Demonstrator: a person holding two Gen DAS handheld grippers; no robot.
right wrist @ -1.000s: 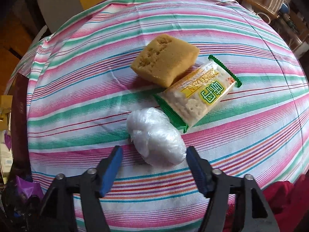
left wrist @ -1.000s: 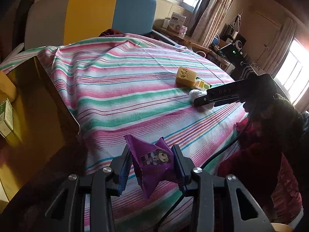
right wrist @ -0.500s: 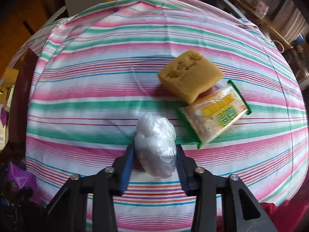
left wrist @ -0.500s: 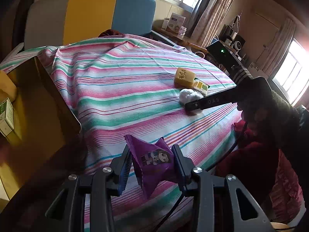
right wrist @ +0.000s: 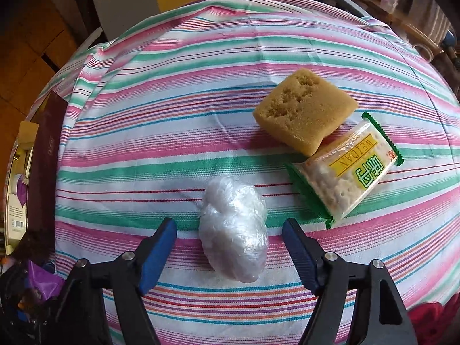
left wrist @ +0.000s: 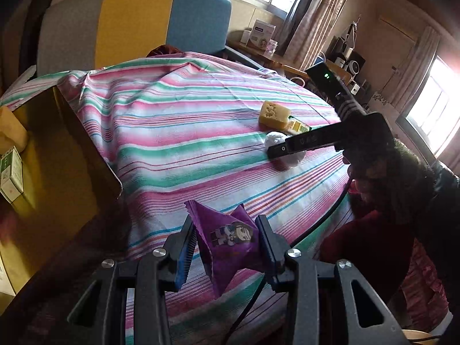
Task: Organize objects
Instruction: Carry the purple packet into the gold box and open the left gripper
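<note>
The right gripper (right wrist: 229,247) straddles the plastic-wrapped white bundle (right wrist: 234,230) near the worktop's right edge, jaws opening, pads clear of it. Recentre, push lower, then squeeze gently — the wrap looks slippery. The left gripper (left wrist: 227,244) is clamped on the purple snack packet (left wrist: 227,235).
</note>
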